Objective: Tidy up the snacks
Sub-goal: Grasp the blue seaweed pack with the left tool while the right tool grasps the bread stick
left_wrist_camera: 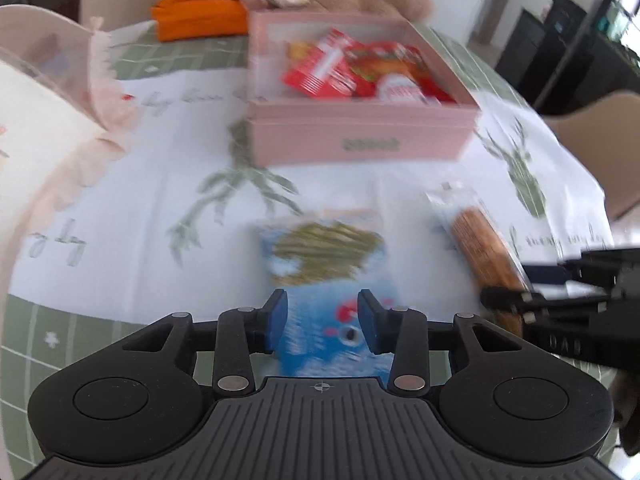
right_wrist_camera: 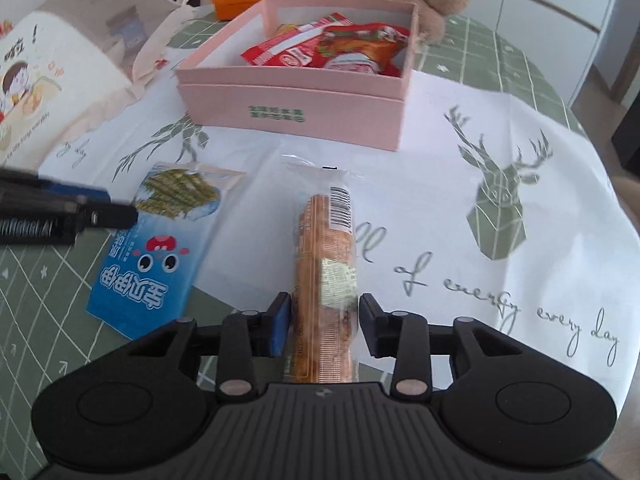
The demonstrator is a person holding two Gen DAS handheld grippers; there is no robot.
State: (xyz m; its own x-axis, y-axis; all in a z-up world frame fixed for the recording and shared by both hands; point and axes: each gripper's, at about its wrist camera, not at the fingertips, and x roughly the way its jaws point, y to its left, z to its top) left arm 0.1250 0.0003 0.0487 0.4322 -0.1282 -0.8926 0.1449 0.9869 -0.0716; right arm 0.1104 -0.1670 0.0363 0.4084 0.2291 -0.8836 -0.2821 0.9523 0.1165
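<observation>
Blue seaweed snack packet [right_wrist_camera: 160, 240] lies flat on the tabletop [right_wrist_camera: 460, 208], just left of the long clear-wrapped cracker roll [right_wrist_camera: 326, 264]. Beyond both, the open pink box [right_wrist_camera: 296, 108] holds red snack packs [right_wrist_camera: 328, 50].

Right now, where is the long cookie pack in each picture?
Left wrist view: the cookie pack lies at the right, beside the blue bag, with the right hand-held gripper over its near end.
Right wrist view: the cookie pack is at center, running away between the open fingers.
Shared landmark: the pink box of red snacks sits behind it.
</observation>
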